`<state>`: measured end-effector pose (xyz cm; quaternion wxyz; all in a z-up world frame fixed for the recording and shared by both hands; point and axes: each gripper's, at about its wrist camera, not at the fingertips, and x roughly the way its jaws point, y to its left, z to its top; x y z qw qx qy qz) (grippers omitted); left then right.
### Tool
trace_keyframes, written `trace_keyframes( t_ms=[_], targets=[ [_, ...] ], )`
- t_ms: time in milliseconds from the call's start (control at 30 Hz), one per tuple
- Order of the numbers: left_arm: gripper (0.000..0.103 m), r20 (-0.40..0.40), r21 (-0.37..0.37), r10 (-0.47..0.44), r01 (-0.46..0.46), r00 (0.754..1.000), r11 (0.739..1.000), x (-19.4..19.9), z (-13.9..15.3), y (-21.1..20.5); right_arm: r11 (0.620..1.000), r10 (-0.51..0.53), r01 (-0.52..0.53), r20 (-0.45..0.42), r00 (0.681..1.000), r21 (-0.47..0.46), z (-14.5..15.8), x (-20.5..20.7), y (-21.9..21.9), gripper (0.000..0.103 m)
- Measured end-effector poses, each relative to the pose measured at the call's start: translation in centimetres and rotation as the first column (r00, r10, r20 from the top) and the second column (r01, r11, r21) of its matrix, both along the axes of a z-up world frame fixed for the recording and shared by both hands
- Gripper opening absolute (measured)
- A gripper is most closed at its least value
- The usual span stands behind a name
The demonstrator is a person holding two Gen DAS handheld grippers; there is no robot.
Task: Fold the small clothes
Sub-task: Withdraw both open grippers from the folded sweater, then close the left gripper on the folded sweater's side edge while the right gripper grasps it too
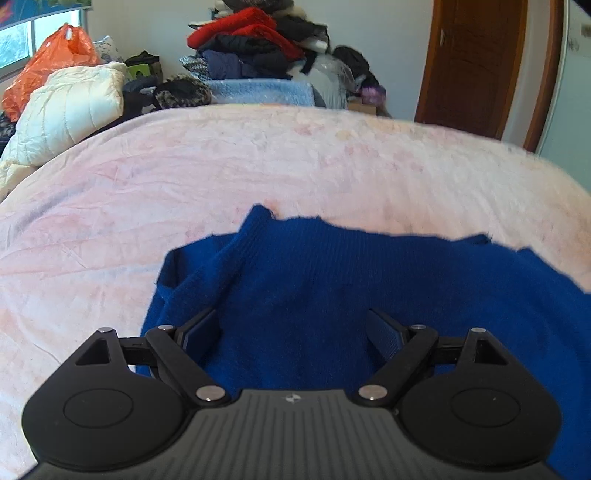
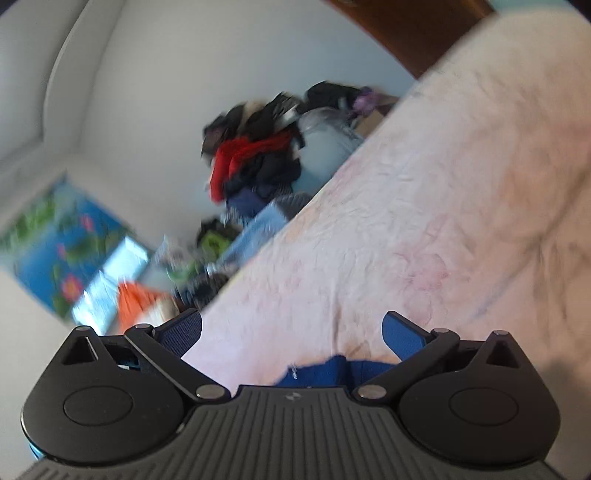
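Half the blue sweater (image 1: 332, 295) seems cut off, blurred.

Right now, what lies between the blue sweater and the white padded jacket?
Only bare pink bedspread between the blue sweater and the white padded jacket, in the left wrist view.

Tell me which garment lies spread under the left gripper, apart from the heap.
The blue knit sweater, alone on the pink bedspread beneath the open left gripper. The red garment and dark clothes sit piled far behind the bed.
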<state>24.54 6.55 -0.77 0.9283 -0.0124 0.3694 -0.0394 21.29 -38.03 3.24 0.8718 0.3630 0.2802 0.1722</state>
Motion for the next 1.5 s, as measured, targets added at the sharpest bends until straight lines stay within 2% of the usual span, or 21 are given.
trace_keyframes(
  t_ms=[67, 133, 167, 233, 267, 300, 367, 400, 467, 533, 633, 767, 867, 967, 1133, 1233, 1367, 1500],
  targets=[
    [0.088, 0.007, -0.027, 0.008, -0.008, 1.0, 1.0, -0.5, 0.5, 0.6, 0.987, 0.161, -0.161, -0.041, 0.986, 0.008, -0.2, 0.0, 3.0, 0.103],
    [0.088, -0.017, -0.039, 0.008, -0.008, 1.0, 0.999, -0.9, 0.4, 1.2, 0.947, 0.322, -0.321, -0.081, 0.943, 0.033, -1.2, 0.4, 6.2, 0.102],
    [0.088, -0.035, -0.038, 0.005, -0.006, 0.999, 0.999, -1.1, 0.1, 1.5, 0.934, 0.355, -0.356, -0.11, 0.928, 0.011, -1.6, 0.5, 7.6, 0.103],
    [0.088, -0.055, -0.02, 0.006, -0.008, 0.998, 1.0, -1.8, -0.3, 1.8, 0.937, 0.305, -0.331, -0.201, 0.931, -0.111, -2.7, 0.8, 9.0, 0.102],
    [0.088, -0.06, -0.012, 0.011, -0.012, 0.998, 1.0, -2.2, -0.4, 1.9, 0.941, 0.257, -0.297, -0.228, 0.939, -0.16, -3.2, 0.8, 9.1, 0.098],
    [0.088, -0.063, -0.013, 0.014, -0.015, 0.998, 1.0, -2.7, -0.3, 2.1, 0.949, 0.228, -0.268, -0.223, 0.948, -0.168, -3.2, 0.6, 9.0, 0.092],
    [0.088, -0.066, -0.029, 0.023, -0.024, 0.998, 0.999, -3.7, -0.1, 2.5, 0.959, 0.182, -0.22, -0.205, 0.962, -0.179, -2.4, -0.7, 8.7, 0.098],
    [0.088, -0.066, -0.041, 0.026, -0.029, 0.998, 0.999, -4.2, 0.0, 2.6, 0.955, 0.164, -0.203, -0.186, 0.969, -0.217, -1.8, -1.5, 9.1, 0.101],
    [0.088, -0.064, -0.062, 0.026, -0.03, 0.998, 0.998, -5.4, 0.1, 2.8, 0.931, 0.159, -0.192, -0.128, 0.979, -0.311, -0.7, -3.9, 9.9, 0.103],
    [0.088, -0.069, -0.063, 0.023, -0.027, 0.997, 0.998, -6.1, 0.0, 2.9, 0.906, 0.184, -0.215, -0.12, 0.976, -0.365, -0.8, -5.4, 10.2, 0.103],
    [0.088, -0.064, -0.029, 0.026, -0.028, 0.998, 0.999, -7.2, -0.1, 2.9, 0.889, 0.162, -0.227, -0.19, 0.968, -0.397, -2.4, -6.5, 10.3, 0.101],
    [0.088, -0.054, 0.017, 0.042, -0.041, 0.998, 0.999, -8.6, -0.3, 3.0, 0.911, 0.11, -0.161, -0.153, 0.982, -0.38, -1.7, -9.0, 9.6, 0.102],
    [0.088, -0.031, 0.066, 0.054, -0.051, 0.998, 0.996, -9.7, -0.3, 2.6, 0.902, 0.094, -0.146, -0.143, 0.985, -0.407, -1.6, -10.0, 9.8, 0.102],
    [0.088, -0.02, 0.086, 0.05, -0.048, 0.999, 0.995, -10.7, -0.4, 2.2, 0.893, 0.093, -0.158, -0.171, 0.981, -0.421, -2.2, -10.4, 10.0, 0.102],
    [0.088, -0.017, 0.144, 0.032, -0.029, 0.999, 0.989, -11.7, -0.9, 1.4, 0.836, 0.101, -0.181, -0.179, 0.979, -0.518, -2.7, -11.3, 11.3, 0.102],
    [0.088, -0.025, 0.149, 0.033, -0.029, 0.999, 0.988, -12.0, -1.1, 1.4, 0.795, 0.113, -0.199, -0.183, 0.977, -0.573, -2.7, -11.7, 12.2, 0.103],
    [0.088, -0.033, 0.143, 0.038, -0.033, 0.999, 0.989, -12.4, -1.4, 1.6, 0.774, 0.124, -0.215, -0.191, 0.974, -0.596, -3.0, -12.2, 12.6, 0.103],
    [0.088, -0.036, 0.142, 0.04, -0.035, 0.999, 0.989, -12.8, -1.7, 1.7, 0.769, 0.13, -0.219, -0.188, 0.974, -0.601, -3.2, -12.7, 12.4, 0.103]
  ],
)
